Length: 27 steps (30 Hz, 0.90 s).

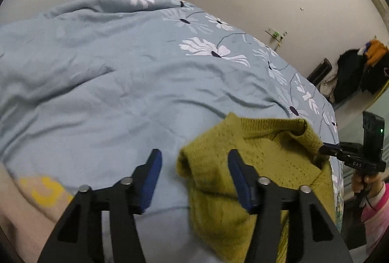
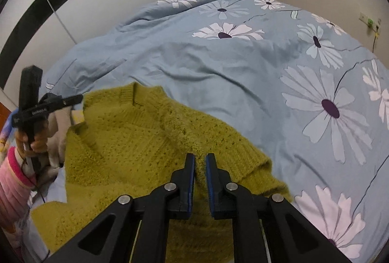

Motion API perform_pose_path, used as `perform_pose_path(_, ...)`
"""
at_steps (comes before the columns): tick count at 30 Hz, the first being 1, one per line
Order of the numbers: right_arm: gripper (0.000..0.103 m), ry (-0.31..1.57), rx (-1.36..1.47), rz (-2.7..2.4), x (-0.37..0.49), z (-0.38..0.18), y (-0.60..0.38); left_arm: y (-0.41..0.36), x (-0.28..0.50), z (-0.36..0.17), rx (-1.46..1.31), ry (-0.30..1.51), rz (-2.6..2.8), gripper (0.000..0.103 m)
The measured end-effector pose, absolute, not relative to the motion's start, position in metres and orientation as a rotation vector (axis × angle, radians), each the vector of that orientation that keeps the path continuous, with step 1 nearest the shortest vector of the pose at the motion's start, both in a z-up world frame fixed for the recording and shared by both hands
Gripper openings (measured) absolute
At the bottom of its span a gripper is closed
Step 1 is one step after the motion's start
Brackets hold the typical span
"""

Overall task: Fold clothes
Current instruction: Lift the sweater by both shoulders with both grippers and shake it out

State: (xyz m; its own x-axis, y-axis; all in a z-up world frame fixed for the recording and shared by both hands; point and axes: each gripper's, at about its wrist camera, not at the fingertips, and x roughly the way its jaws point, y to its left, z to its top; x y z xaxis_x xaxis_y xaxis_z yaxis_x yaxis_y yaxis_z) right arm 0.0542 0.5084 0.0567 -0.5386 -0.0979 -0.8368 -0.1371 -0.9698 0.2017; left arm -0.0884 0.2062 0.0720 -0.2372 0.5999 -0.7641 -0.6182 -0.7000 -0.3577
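Note:
An olive-green knit sweater (image 2: pixel 136 148) lies partly lifted over the blue flowered bedspread (image 2: pixel 218 73). My right gripper (image 2: pixel 199 160) is shut on a ridge of the sweater's knit, with fabric pinched between the blue pads. In the left wrist view the sweater (image 1: pixel 262 165) hangs to the right, and the right gripper (image 1: pixel 325 149) grips its far edge. My left gripper (image 1: pixel 194 160) is open. Its right finger lies over the sweater's edge and its left finger is over bare bedspread (image 1: pixel 109 83).
A beige garment with a yellow print (image 1: pixel 41 190) lies at the bed's near left. Dark clothes (image 1: pixel 352 73) hang by the wall at right. A wardrobe (image 2: pixel 48 0) stands beyond the bed's left side. A wall socket (image 1: pixel 276 35) sits behind the bed.

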Motion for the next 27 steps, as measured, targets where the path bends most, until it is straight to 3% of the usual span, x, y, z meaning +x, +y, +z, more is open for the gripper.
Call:
perform_pose_path(4,0.042,0.354,-1.512,2.687,0.043,0.056,0.512,0.234,-0.101,0.054,-1.271,0.054,1.918,0.067)
perform_pose_path(9,0.051,0.298,-1.578,2.677,0.026,0.049,0.509,0.255,-0.104,0.038,-1.288,0.082,1.879,0.067)
perform_pose_path(11,0.052,0.228,-1.600,2.660,0.021,0.044,0.506,0.255,-0.105,0.041,-1.269,0.079,1.895,0.065)
perform_pose_path(15,0.052,0.225,-1.594,2.626,0.016,0.042,0.507,0.258,-0.106,0.050,-1.246,0.094,1.915,0.051)
perform_pose_path(22,0.052,0.027,-1.678,2.565,0.020,0.032,0.478,0.269,-0.102,0.044,-1.301,0.145,1.926,0.039)
perform_pose_path(24,0.052,0.025,-1.666,2.542,0.021,0.031,0.477,0.268,-0.102,0.045,-1.313,0.123,1.947,0.032)
perform_pose_path(27,0.036,0.088,-1.607,2.494,0.021,0.036,0.487,0.263,-0.101,0.052,-1.327,0.102,1.978,0.018)
